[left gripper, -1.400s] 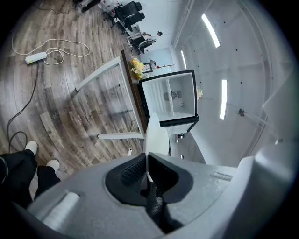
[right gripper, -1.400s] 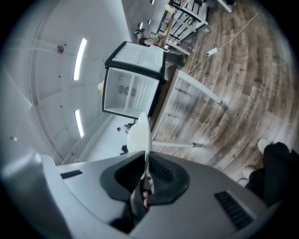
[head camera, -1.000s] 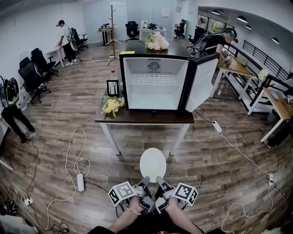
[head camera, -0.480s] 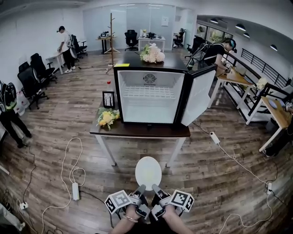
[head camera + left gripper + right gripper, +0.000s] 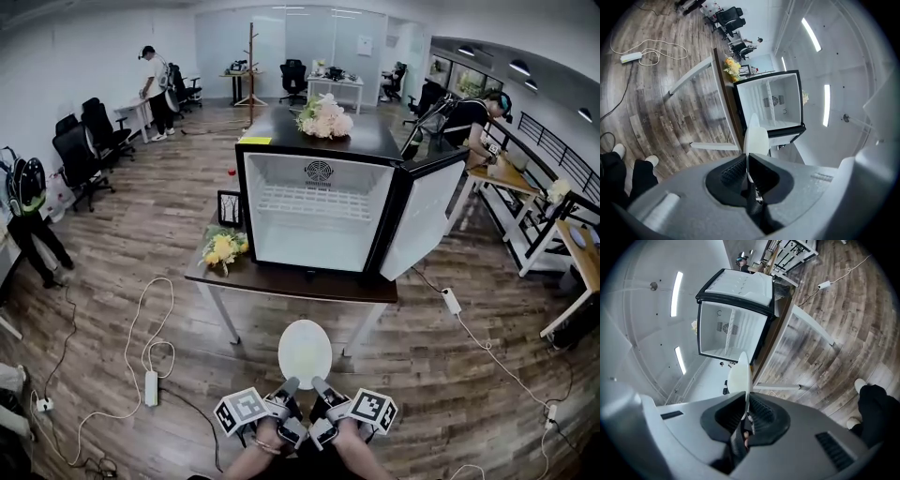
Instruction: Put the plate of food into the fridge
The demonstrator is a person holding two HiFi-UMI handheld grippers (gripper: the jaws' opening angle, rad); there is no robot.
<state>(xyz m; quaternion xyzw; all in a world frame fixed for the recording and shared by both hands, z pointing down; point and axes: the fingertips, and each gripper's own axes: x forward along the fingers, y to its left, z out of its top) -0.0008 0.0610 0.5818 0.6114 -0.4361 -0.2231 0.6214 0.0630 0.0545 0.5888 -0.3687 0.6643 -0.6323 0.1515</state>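
The person stands on the wooden floor [image 5: 141,234] facing the tabletop [image 5: 291,279], holding a white plate [image 5: 305,353] out level in front. The plate hangs in the air short of the tabletop's near edge, well apart from the fridge [image 5: 319,202]. Whether food lies on it cannot be made out.

The left hand-held gripper [image 5: 290,386] is clamped on the plate's near rim, its jaws drawn in tight on the thin edge. The right hand-held gripper [image 5: 320,385] is clamped on the same rim just beside it, and the two grippers are angled toward each other. In both gripper views the plate shows edge-on, standing out from between the ribbed pads.

The fridge stands on the tabletop with its door [image 5: 422,220] swung wide to the right. Its inside is white, with a wire shelf [image 5: 315,200] across it. A yellow bouquet [image 5: 223,248] lies on the tabletop to the left of the fridge, with a small black frame [image 5: 230,208] just behind it. A bunch of pale flowers [image 5: 324,117] sits on the fridge's top.

On the floor to the left lies a white power strip [image 5: 150,387] with a looped cable [image 5: 155,319]. Black office chairs [image 5: 80,155] stand further left. One person [image 5: 155,80] stands at a desk at the back left, and another [image 5: 473,117] bends over a desk on the right.
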